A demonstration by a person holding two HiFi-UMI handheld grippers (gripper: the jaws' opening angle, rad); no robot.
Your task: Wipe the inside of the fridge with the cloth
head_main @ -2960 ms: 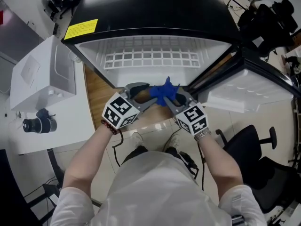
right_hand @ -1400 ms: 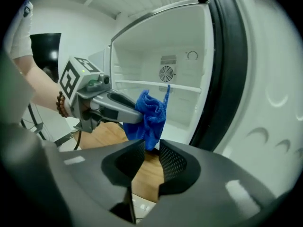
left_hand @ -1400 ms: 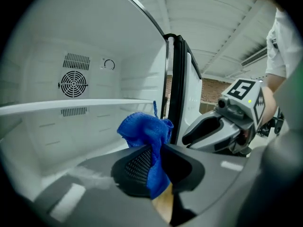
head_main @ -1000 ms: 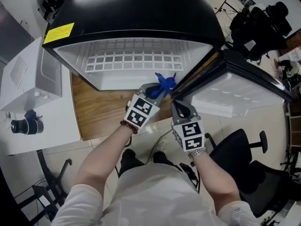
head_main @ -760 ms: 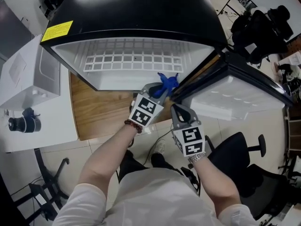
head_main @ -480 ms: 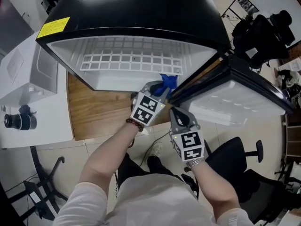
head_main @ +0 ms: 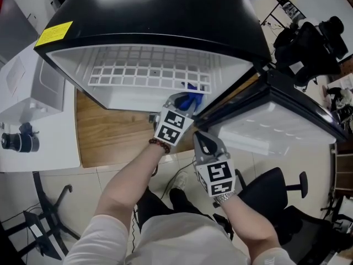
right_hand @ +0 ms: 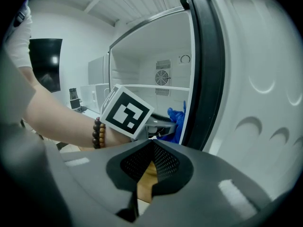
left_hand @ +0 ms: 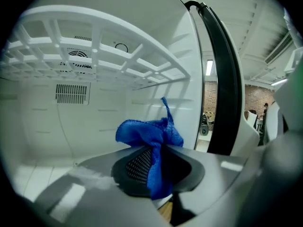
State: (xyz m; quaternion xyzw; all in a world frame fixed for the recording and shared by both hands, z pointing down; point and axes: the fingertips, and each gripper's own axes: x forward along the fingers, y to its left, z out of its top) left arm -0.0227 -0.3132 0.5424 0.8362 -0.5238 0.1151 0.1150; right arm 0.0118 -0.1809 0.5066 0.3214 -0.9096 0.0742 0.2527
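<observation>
"What does the cloth look like?"

"The cloth [left_hand: 149, 135] is bright blue and bunched into a crumpled wad. One corner pokes up and a strip hangs down between the pads. The left gripper [left_hand: 158, 150] is clamped on it just inside the open fridge [head_main: 165, 15], below the white grid shelf [left_hand: 94, 46] and near the right-hand wall."

"And the other?"

"The right gripper [right_hand: 151, 149] has its jaws pressed together on nothing. It is outside, beside the door [right_hand: 265, 103]."
</observation>
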